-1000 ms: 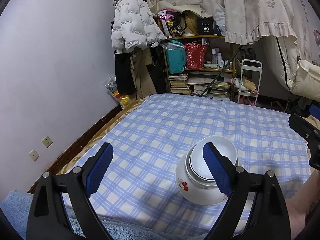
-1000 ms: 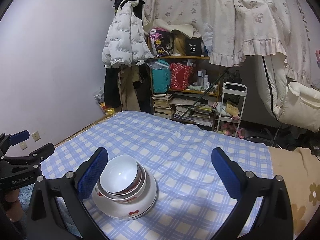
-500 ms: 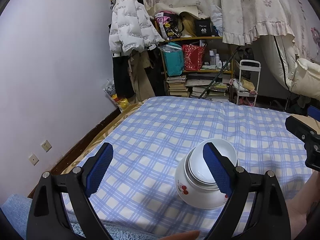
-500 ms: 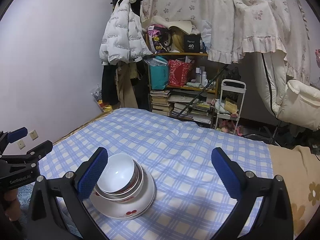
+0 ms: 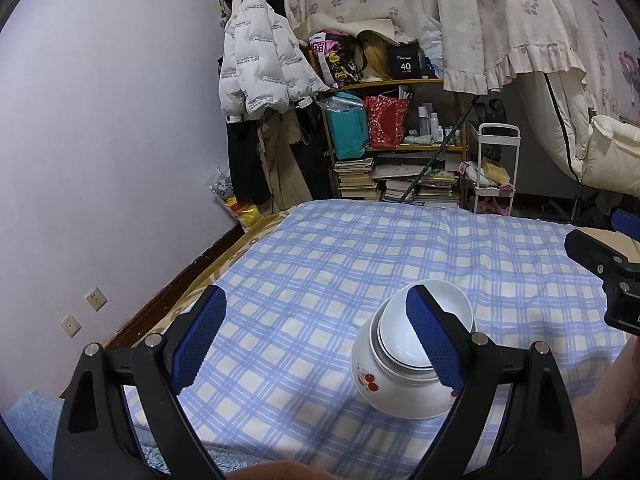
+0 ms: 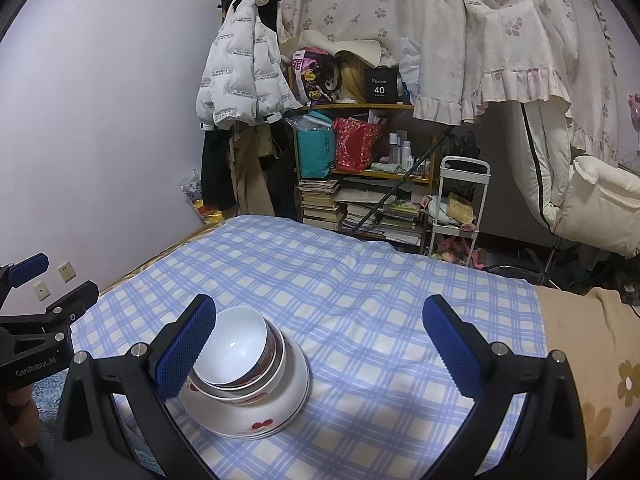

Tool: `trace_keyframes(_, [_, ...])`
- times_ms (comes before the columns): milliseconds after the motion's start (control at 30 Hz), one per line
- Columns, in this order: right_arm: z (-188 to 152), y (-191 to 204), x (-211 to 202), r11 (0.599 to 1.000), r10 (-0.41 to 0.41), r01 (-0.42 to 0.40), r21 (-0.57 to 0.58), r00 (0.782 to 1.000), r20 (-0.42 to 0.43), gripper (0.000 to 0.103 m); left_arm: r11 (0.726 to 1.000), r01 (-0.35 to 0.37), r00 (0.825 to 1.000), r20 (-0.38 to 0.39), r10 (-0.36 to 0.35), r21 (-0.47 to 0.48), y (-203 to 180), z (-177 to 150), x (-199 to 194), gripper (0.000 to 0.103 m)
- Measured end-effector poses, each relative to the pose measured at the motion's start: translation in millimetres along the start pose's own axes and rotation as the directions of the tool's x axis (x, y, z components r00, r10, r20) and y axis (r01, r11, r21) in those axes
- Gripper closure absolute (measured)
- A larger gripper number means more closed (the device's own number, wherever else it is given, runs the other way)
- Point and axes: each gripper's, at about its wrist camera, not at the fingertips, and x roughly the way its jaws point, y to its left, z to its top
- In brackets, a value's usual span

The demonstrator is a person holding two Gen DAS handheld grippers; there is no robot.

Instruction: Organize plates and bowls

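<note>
A nested stack of white bowls (image 5: 404,376) with red cherry prints sits on the blue checked cloth (image 5: 340,264). It also shows in the right wrist view (image 6: 248,376), with a plain white bowl (image 6: 236,344) on top. My left gripper (image 5: 316,340) is open and empty, held above the cloth to the left of the stack. My right gripper (image 6: 320,344) is open and empty, above the cloth, with its left finger (image 6: 184,348) in front of the stack. Each gripper shows at the edge of the other's view.
The cloth covers a bed against the lilac wall (image 5: 100,140). Beyond the far edge stand a cluttered shelf (image 6: 360,168), a white trolley (image 6: 460,208), a hanging white jacket (image 6: 240,80) and a cream chair (image 6: 600,208). A brown flowered blanket (image 6: 592,360) lies at the right.
Both grippers have risen and pulled back slightly, so the stack sits a little lower in each view. The bowls have not moved.
</note>
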Motion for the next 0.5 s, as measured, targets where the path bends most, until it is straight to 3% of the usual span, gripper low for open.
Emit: trace_keyframes(500, [-2.1,-4.5,0.0,1.000,-0.005,0.005,0.000,1.000,-0.002,0.000,1.000,0.022,1.000,-0.006,-0.022,0.002,-1.2,1.1,-4.6,0.013])
